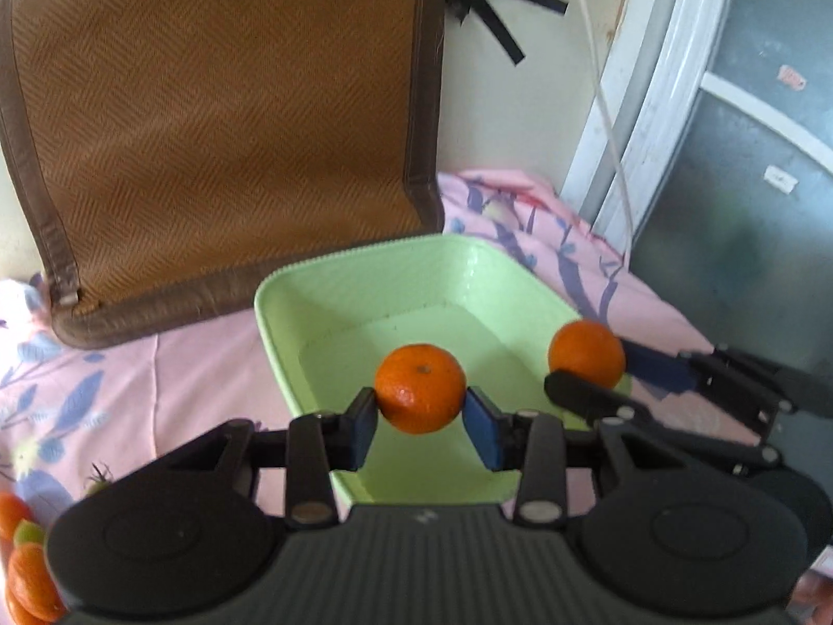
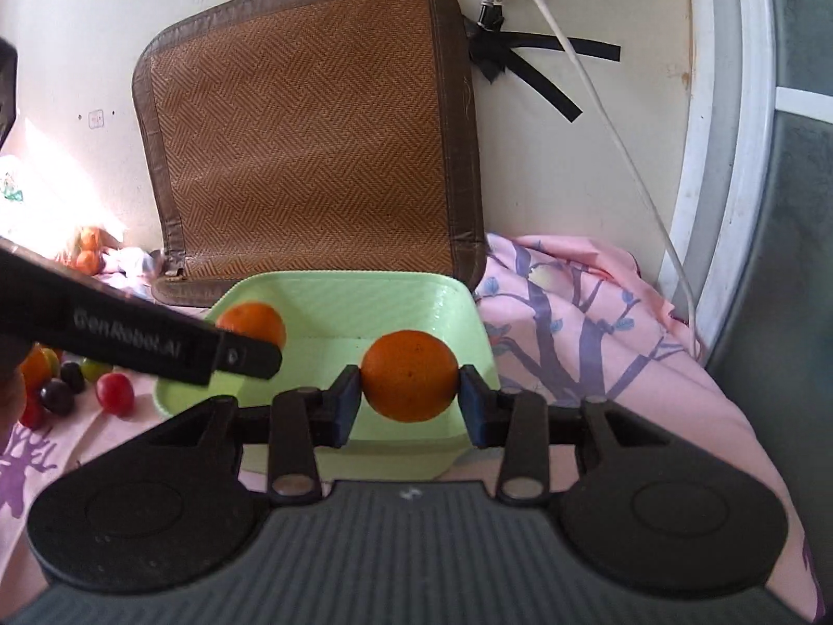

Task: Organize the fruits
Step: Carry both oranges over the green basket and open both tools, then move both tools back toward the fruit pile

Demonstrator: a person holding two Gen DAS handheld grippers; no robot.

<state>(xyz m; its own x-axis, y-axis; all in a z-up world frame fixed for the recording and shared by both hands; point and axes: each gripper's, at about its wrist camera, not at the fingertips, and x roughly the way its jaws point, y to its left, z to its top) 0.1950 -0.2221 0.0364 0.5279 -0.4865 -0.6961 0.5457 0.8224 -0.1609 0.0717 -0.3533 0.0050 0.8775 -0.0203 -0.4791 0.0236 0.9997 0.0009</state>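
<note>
A light green tray lies on the pink floral cloth; it also shows in the right wrist view. My left gripper is shut on an orange and holds it above the tray's inside. My right gripper is shut on a second orange above the tray's near right part. The right gripper and its orange show at the right of the left wrist view. The left gripper's orange shows at the tray's left in the right wrist view.
A brown woven mat leans on the wall behind the tray. Grapes and small fruits lie on the cloth left of the tray, more oranges farther back and others at the near left. A white cable hangs at right.
</note>
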